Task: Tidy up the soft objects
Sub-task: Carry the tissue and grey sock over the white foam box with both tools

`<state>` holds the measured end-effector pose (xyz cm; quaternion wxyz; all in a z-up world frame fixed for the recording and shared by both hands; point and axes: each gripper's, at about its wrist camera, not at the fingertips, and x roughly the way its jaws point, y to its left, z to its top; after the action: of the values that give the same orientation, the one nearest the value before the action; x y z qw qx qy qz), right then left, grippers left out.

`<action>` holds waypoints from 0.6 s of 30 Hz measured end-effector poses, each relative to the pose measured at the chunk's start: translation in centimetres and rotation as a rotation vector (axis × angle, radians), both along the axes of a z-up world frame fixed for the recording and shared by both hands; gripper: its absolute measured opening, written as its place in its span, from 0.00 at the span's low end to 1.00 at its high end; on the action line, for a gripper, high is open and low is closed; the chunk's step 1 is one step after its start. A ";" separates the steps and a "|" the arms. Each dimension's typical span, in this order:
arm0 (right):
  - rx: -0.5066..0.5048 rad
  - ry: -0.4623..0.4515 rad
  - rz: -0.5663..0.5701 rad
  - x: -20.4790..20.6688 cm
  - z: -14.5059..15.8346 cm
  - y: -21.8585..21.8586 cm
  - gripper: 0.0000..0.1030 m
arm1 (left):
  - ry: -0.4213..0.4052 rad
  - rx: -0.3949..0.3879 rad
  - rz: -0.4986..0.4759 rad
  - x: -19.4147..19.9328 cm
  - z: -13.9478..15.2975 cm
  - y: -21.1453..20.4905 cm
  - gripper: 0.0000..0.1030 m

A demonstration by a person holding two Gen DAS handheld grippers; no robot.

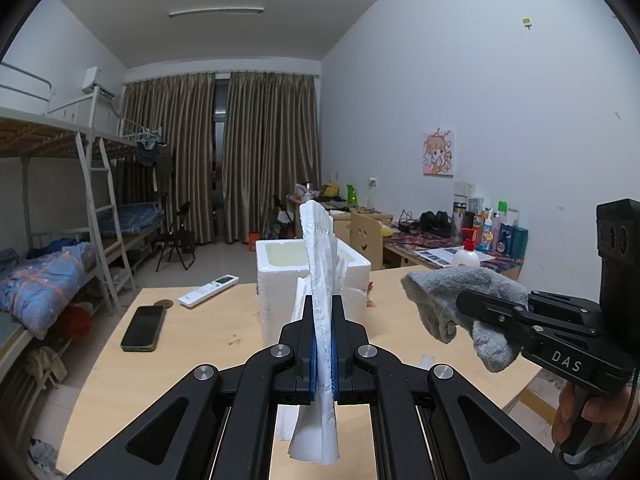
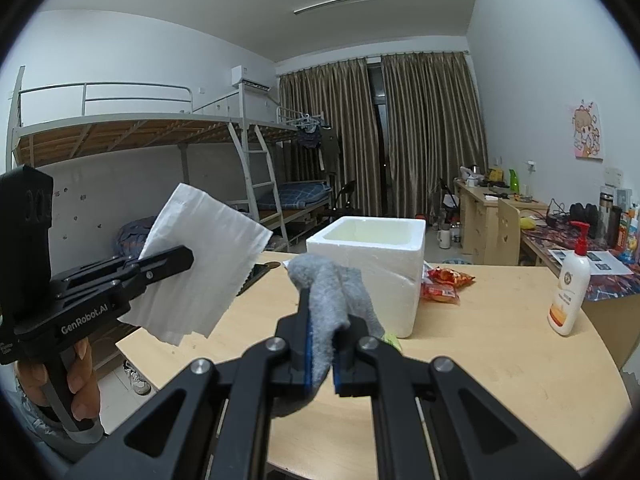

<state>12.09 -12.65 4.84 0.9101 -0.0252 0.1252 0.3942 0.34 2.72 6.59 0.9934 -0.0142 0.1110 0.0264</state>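
A: Where does the left wrist view sit?
B: Low behind its own jaws, just above the counter (image 1: 192,344), facing the curtains (image 1: 224,152)

A: And the right wrist view?
B: The same, a little further right. Both share the foam box (image 2: 372,268), the bunk beds (image 2: 168,136) and the curtains, and each sees the other gripper close at its edge
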 end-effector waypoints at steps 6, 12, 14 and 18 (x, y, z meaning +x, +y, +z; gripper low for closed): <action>0.000 -0.009 0.004 0.4 0.7 0.6 0.10 | -0.009 0.004 -0.003 0.7 0.5 0.3 0.05; -0.008 -0.020 0.000 1.0 1.4 1.0 0.10 | -0.005 -0.004 -0.014 1.9 1.1 1.0 0.05; -0.008 -0.026 0.001 1.2 1.8 1.2 0.10 | -0.003 -0.006 -0.015 2.4 1.3 1.2 0.05; -0.010 -0.027 0.005 2.0 2.3 1.8 0.10 | 0.000 -0.009 -0.023 3.6 2.0 1.7 0.05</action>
<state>14.06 -10.84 7.19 0.9105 -0.0356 0.1147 0.3956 3.99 4.43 8.58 0.9935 -0.0177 0.1114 0.0146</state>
